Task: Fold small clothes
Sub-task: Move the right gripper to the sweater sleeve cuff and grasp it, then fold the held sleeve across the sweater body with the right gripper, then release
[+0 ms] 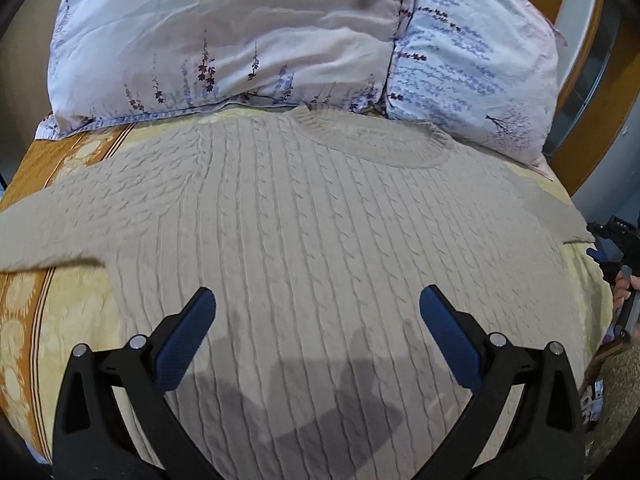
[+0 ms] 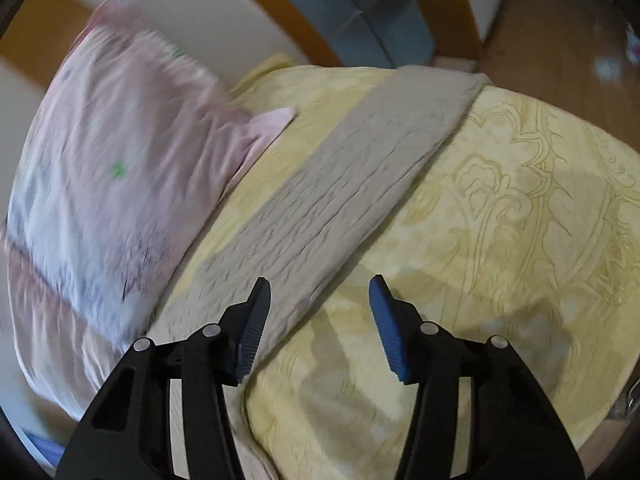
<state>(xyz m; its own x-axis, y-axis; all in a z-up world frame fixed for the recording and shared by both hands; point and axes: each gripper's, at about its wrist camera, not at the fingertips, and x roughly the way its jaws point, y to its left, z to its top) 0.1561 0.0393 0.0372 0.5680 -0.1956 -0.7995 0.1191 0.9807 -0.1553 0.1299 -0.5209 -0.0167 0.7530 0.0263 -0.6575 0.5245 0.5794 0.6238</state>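
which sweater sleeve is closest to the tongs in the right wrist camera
The sleeve stretched diagonally across the yellow bedspread, passing just beyond the right tongs. The other sleeve appears only in the left view.

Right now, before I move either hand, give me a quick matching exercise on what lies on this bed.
Things:
1. beige cable-knit sweater
2. floral pillow
3. yellow patterned bedspread
4. sweater's sleeve

States:
A. propped at the head of the bed
B. spread flat, collar toward the pillow
C. stretched out straight to the side
D. lying under everything

Pairs: 1-B, 2-A, 3-D, 4-C
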